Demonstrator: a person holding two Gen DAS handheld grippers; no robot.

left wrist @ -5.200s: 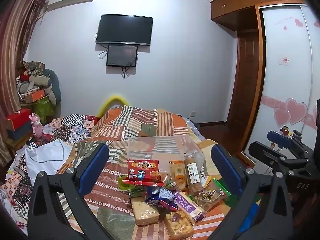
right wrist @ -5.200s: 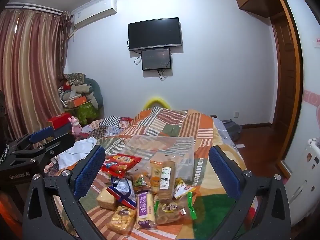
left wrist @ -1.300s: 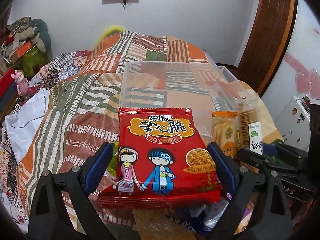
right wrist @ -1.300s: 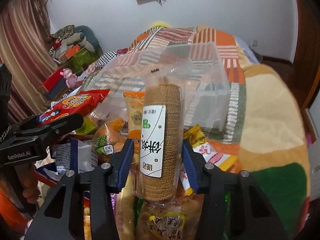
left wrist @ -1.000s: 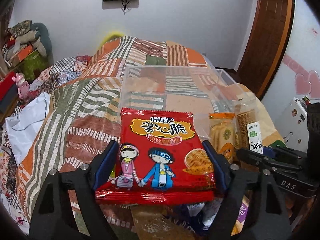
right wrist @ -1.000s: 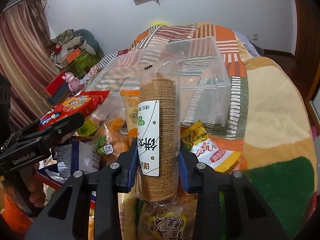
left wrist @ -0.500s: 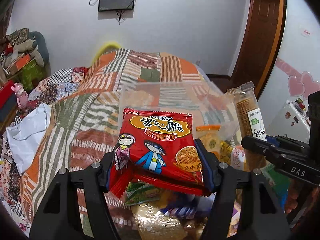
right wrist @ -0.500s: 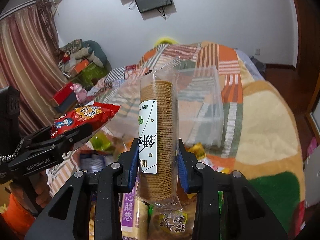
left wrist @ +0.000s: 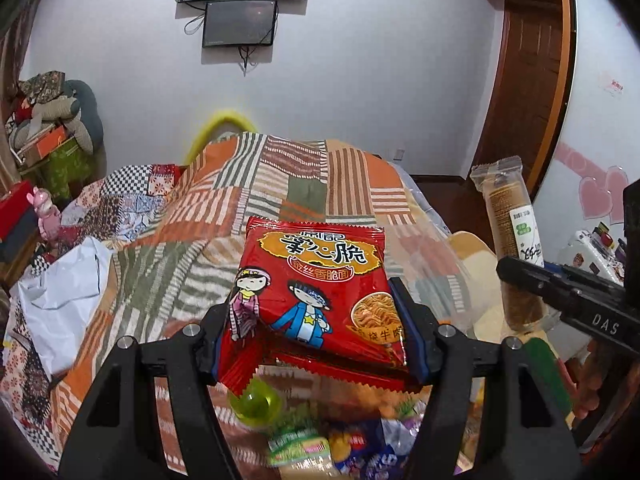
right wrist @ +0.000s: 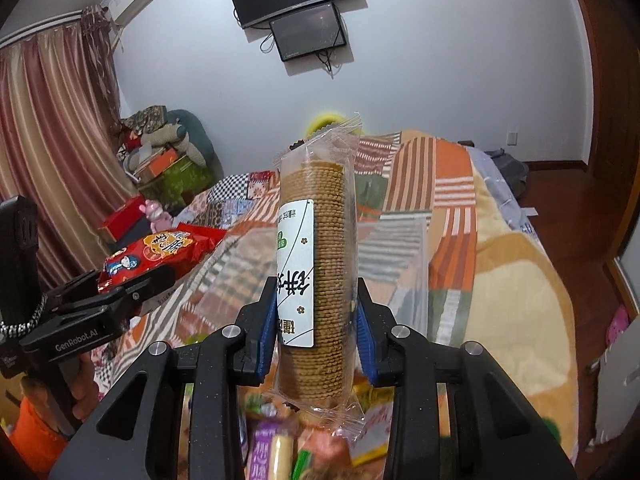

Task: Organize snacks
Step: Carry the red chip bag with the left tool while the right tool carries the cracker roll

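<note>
Aloft, one red noodle packet (left wrist: 316,300), one cracker sleeve (right wrist: 316,280); perhaps six snacks (left wrist: 320,444) below.

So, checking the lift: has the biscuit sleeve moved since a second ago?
Yes. The biscuit sleeve has risen: its top now stands above the clear bin.

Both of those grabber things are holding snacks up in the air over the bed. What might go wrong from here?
1. The right gripper clamps the tall biscuit sleeve near its lower end, so the brittle stack could tip or crack.
2. The left gripper squeezes the red noodle snack bag by its edges, already buckling it; it could slip out or get crushed.
3. The clear plastic bin is hard to see against the striped blanket, so a drop might miss it.
</note>
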